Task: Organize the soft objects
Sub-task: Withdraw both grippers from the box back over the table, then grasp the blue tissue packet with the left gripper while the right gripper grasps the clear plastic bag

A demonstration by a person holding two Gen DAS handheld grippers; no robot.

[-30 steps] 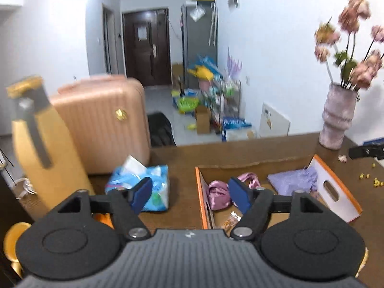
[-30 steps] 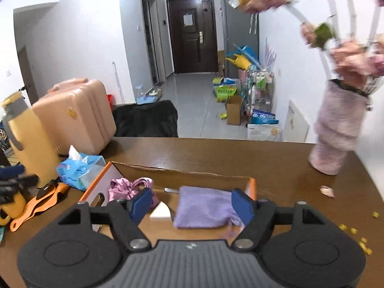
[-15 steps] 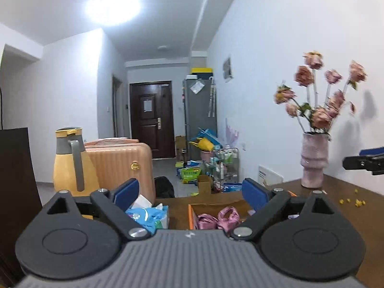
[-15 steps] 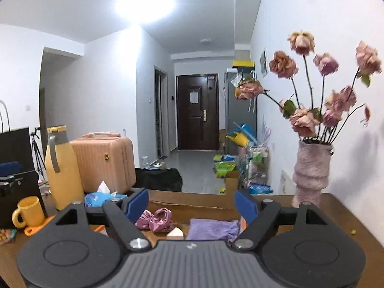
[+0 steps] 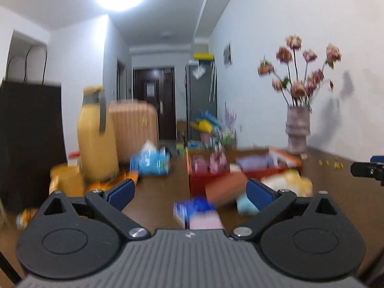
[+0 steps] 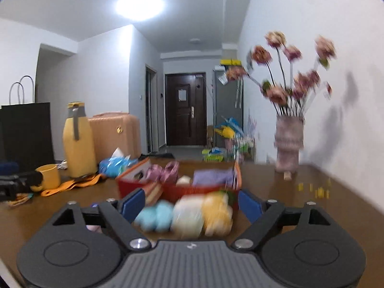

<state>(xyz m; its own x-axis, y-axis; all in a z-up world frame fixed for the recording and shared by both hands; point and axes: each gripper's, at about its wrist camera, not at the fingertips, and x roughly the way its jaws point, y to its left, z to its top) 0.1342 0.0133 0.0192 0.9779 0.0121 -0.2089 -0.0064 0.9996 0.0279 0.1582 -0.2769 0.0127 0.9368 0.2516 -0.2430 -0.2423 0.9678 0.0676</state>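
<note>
The table [image 6: 312,192] carries everything, and the red box [image 6: 192,189] near its middle serves as the landmark. Behind the box to the left stand the suitcase [image 6: 115,134] and the yellow jug [image 6: 78,141]; behind it to the right is the vase [image 6: 288,141]. A tissue pack [image 6: 117,163] lies just left of the box, and a mug [image 6: 49,175] farther left.

Inside the box sit a pink satin piece [image 6: 165,170] and a purple cloth [image 6: 211,176], so some soft things look already sorted. In front of the box, on the table, lie three soft items side by side: a blue one [image 6: 156,216], a cream one [image 6: 188,216] and a yellow one [image 6: 217,212]. All are blurred; what they are exactly cannot be told. In the left view a blue-and-pink packet [image 5: 196,213] lies in front of the box, also blurred.

The right gripper [image 6: 192,204] hovers just in front of the three soft items, its fingers spread wide and holding nothing. The left gripper [image 5: 189,192] is likewise spread and empty, near the packet.

The step in hand looks like an approach to the next pick. The next move probably calls for centring the right fingers on one item, likely the cream one, closing gently, then lifting it over the box's front wall.
</note>
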